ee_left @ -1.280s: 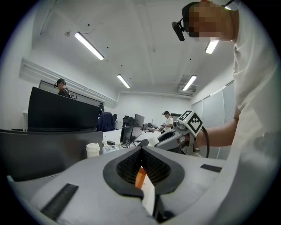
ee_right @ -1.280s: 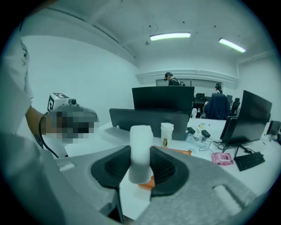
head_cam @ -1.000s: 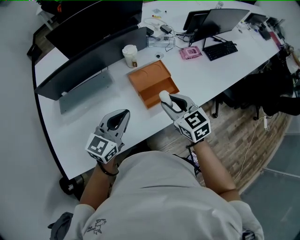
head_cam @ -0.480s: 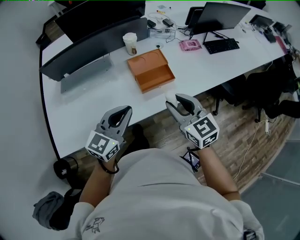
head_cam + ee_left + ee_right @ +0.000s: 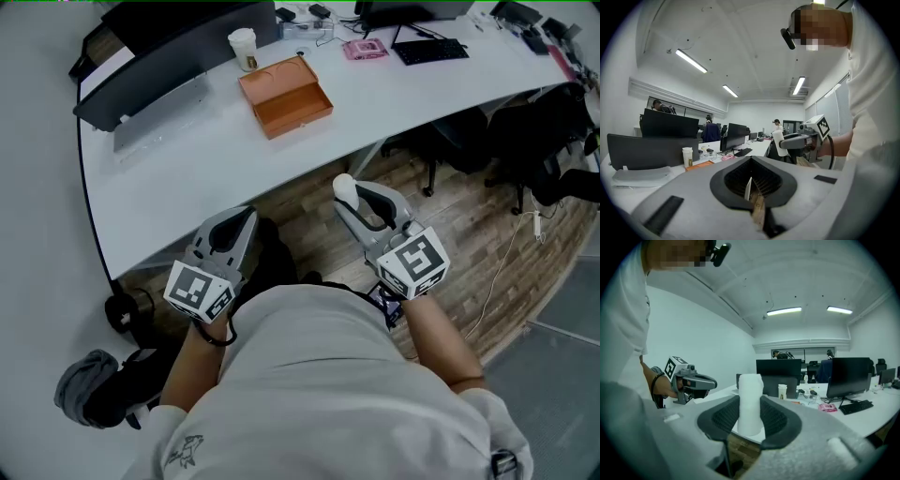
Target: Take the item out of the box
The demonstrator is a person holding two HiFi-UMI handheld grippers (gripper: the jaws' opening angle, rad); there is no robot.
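Item (image 5: 750, 399): white cylinder, upright, clamped in right gripper (image 5: 352, 193).

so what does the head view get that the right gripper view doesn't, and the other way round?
Head view only: the right gripper's marker cube and a grey bundle low at the left. Right gripper view only: ceiling lights and people in the background. Both: the white roll clamped in the right gripper's jaws, the left gripper, paper cup, pink pack, keyboard.
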